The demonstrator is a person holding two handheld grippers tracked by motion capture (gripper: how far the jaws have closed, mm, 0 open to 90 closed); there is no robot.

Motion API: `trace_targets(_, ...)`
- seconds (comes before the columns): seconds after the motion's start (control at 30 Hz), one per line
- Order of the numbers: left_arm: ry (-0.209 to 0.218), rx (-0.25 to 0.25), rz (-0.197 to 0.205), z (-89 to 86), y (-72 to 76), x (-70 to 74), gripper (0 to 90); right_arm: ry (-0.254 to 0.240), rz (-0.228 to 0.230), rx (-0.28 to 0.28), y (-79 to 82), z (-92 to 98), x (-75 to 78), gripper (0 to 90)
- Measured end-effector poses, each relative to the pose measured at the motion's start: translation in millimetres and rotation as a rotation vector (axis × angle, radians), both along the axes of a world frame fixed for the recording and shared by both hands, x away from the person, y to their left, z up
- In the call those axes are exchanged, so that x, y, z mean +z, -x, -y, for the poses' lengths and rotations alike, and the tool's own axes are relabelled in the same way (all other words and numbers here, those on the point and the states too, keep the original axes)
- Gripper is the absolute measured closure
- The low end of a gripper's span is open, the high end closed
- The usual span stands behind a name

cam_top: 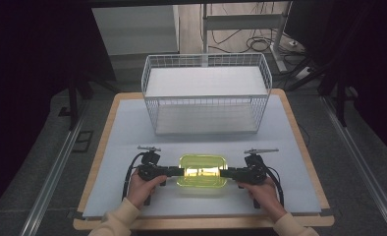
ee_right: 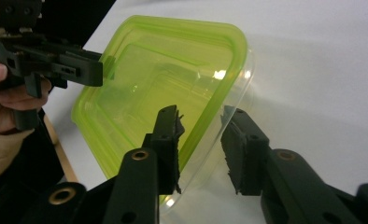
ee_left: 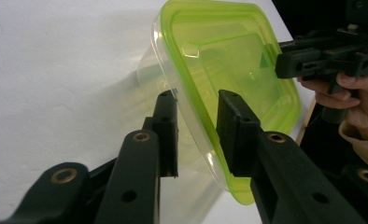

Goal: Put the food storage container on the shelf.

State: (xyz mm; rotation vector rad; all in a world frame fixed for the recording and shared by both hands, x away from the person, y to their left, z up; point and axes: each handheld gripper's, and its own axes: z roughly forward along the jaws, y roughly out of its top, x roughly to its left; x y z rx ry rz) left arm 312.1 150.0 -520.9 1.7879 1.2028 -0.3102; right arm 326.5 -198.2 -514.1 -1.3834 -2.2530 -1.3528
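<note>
Sitting on the white mat [cam_top: 123, 132] near the table's front edge, just before the white wire basket [cam_top: 206, 93] — clear plastic container [cam_top: 202, 171] with yellow-green lid [ee_left: 229, 60]. Straddling its left rim, one jaw above the lid and one below: left gripper [ee_left: 197, 109]. Straddling the opposite rim likewise: right gripper [ee_right: 201, 126]. Narrowed jaws on both; pad contact — impossible to tell in either gripper view.

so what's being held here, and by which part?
The lidded green container: the left gripper and right gripper each straddle its rim at opposite short ends; whether the pads press yet cannot be told.
</note>
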Motion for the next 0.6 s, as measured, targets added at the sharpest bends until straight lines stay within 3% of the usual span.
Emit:
trace_targets(0.13, 0.004, -0.003, 0.036, -0.5, 5.6, 5.4, 73.9, -0.035, -0.024, -0.023, 1.2, 3.2, 2.7, 74.0)
trace_targets(0.3, 0.017, 0.000, 0.089, -3.0, 13.5, 12.6, 81.1, -0.048, -0.009, -0.043, 5.1, 4.8, 9.1, 80.6)
trace_targets(0.6, 0.023, 0.003, 0.113, -4.4, 19.4, 17.4, 80.8, -0.045, 0.066, -0.036, 11.7, 2.6, 22.4, 80.7)
